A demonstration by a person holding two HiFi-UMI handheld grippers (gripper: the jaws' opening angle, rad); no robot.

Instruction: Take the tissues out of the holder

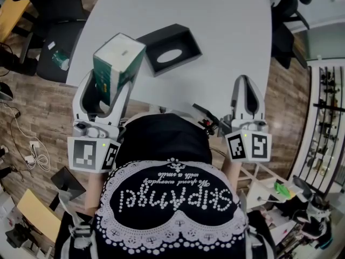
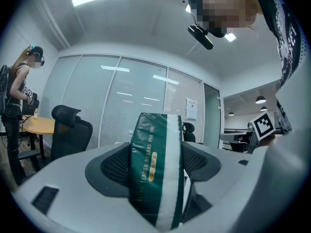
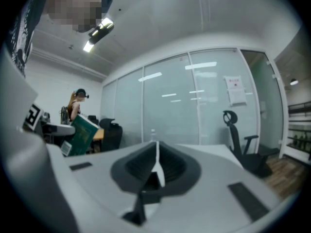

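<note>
Now, over on the left, the left gripper point(image 1: 108, 84) is up above the near edge of the pale grey bench point(image 1: 215, 31), and its fingers point(image 1: 86, 90) are pinching a soft rectangular pack of tissues in dark green and white wrap point(image 1: 119, 58). The pack is lifted clear of the bench and tilted, with its white face toward the head camera. The left gripper view confirms it: the left gripper point(image 2: 155, 149) has the green pack point(image 2: 155, 171) wedged upright between the two dark ribbed pads, with gold lettering running along its side. Off in that view's background, a person point(image 2: 19, 91) stands at a round wooden table point(image 2: 41, 125), with a black office chair point(image 2: 73, 130) close by.

Moving right, the black rectangular tissue holder point(image 1: 168, 48) lies on the bench just beside the raised pack, apart from it, and an oval slot shows in its face. Nothing is touching it.

Further right, the right gripper point(image 1: 247, 88) hangs over the bench's near edge, well apart from the holder. In its own view, the right gripper point(image 3: 156, 161) has its fingers point(image 3: 141, 166) pressed together with nothing between them. The green pack point(image 3: 82, 135) shows far off to the left there, and another black office chair point(image 3: 243, 140) stands before a glass wall.
</note>
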